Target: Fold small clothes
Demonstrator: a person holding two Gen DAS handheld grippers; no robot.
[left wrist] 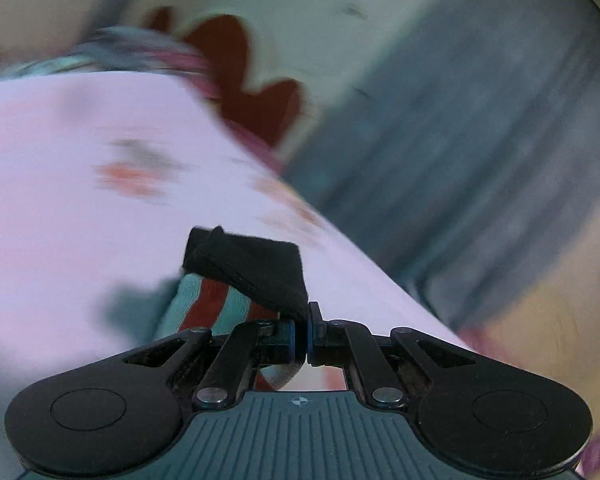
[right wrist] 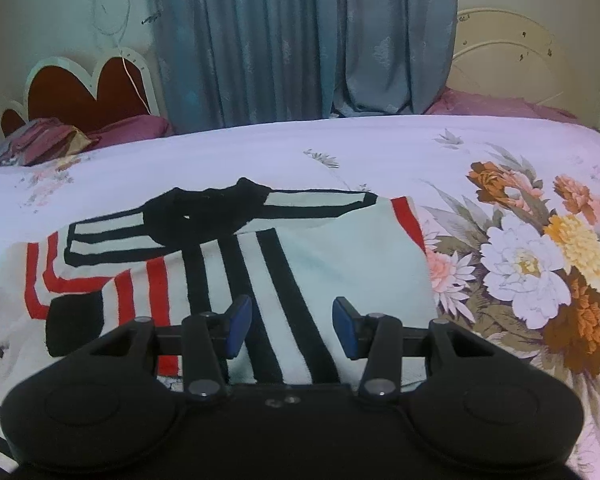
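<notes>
A small white shirt (right wrist: 340, 272) with black and red stripes and a black collar lies on the bed. My right gripper (right wrist: 292, 328) is open and hovers just above its near part, with black stripes between the fingers. My left gripper (left wrist: 305, 332) is shut on a black cuff (left wrist: 256, 272) of the same striped garment, whose white and red stripes (left wrist: 216, 308) hang below the fingers. The left wrist view is motion-blurred.
The bed has a pale lilac sheet (right wrist: 380, 148) with large flower prints (right wrist: 540, 264) at the right. A red heart-shaped headboard (right wrist: 88, 88), purple pillows (right wrist: 132, 128), a grey-blue curtain (right wrist: 300, 40) and a cream headboard (right wrist: 508, 56) stand behind.
</notes>
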